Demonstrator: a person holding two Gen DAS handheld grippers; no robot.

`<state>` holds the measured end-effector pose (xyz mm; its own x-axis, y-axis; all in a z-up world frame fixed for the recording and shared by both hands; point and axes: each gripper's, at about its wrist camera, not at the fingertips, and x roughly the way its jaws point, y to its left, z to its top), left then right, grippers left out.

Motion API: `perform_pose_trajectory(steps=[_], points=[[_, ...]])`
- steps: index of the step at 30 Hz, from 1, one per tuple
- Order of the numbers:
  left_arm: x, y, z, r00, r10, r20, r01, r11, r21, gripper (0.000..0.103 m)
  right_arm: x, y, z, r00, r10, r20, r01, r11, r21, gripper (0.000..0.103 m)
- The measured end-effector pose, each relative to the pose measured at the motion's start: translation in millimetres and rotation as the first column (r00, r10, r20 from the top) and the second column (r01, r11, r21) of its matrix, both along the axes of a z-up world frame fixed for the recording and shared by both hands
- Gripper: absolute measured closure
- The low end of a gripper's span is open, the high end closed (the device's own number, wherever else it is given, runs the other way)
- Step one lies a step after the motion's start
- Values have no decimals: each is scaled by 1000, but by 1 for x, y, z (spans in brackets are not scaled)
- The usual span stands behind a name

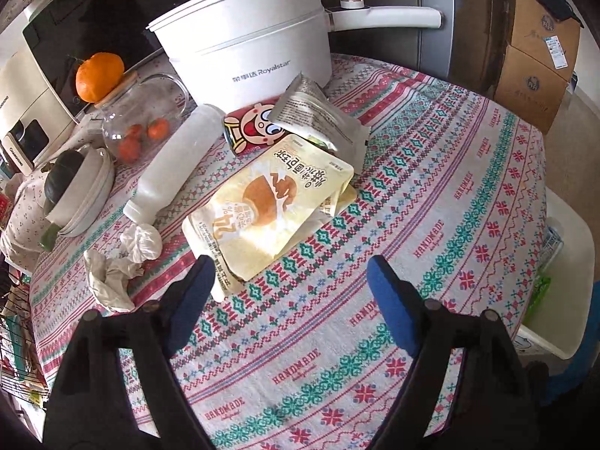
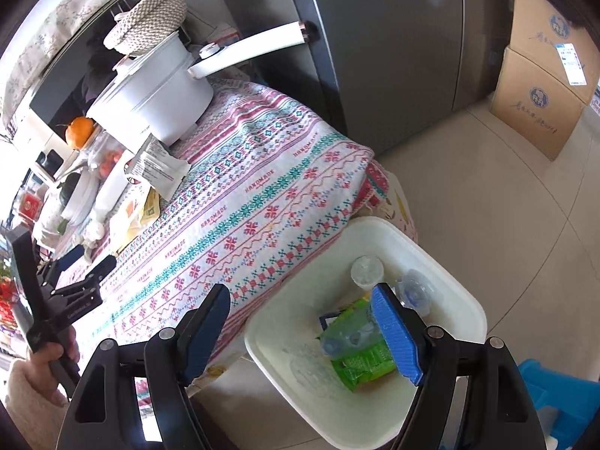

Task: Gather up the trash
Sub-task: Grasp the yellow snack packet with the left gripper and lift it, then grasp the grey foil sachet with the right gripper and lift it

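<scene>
Red can (image 1: 247, 127) half hidden under wrappers, bin (image 1: 573, 262) mostly cut off

On the desk (image 1: 431, 195) a bread packet (image 1: 270, 202) lies over other wrappers, with a foil pouch (image 1: 318, 120) and a can (image 1: 247, 127) behind it, before the pot (image 1: 247, 48). A bottle (image 1: 172, 165) and crumpled tissues (image 1: 120, 262) lie left. Beside the desk's edge stands a bin (image 2: 442, 262) with a cup (image 2: 366, 272) and packet (image 2: 360, 360) in it.
</scene>
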<state>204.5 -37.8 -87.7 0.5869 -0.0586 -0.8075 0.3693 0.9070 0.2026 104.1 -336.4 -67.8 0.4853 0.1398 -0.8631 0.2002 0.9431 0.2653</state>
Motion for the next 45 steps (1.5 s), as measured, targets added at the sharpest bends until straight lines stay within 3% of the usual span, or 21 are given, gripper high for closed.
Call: perform_pose_trajectory(steps=[7, 12, 16, 19, 25, 30, 34, 38, 45], points=[[24, -12, -24, 999, -28, 42, 23, 994, 103, 49, 21, 10, -5, 1000, 28, -9, -28, 1000, 5, 24], [39, -10, -37, 1000, 5, 15, -6, 995, 104, 66, 31, 9, -14, 999, 26, -32, -26, 1000, -2, 24], [44, -9, -36, 1000, 22, 18, -24, 995, 100, 90, 35, 9, -16, 999, 23, -40, -23, 1000, -3, 24], [43, -7, -29, 999, 36, 13, -37, 996, 85, 99, 34, 11, -16, 999, 28, -37, -28, 1000, -5, 24], [19, 4, -3, 997, 74, -29, -74, 997, 12, 103, 35, 17, -10, 999, 34, -16, -34, 999, 9, 24], [-9, 26, 32, 989, 138, -61, -144, 984, -105, 103, 41, 33, -9, 998, 59, 8, -59, 998, -2, 24], [-29, 51, 59, 976, 204, -82, -217, 953, -213, 103, 53, 55, -8, 995, 101, 17, -100, 994, -38, 24], [-44, 77, 69, 959, 268, -96, -284, 901, -327, 103, 68, 80, -5, 986, 159, 52, -157, 987, -38, 24], [-44, 92, 66, 954, 274, -120, -299, 866, -402, 103, 100, 132, -15, 951, 284, 122, -270, 955, -120, 24]])
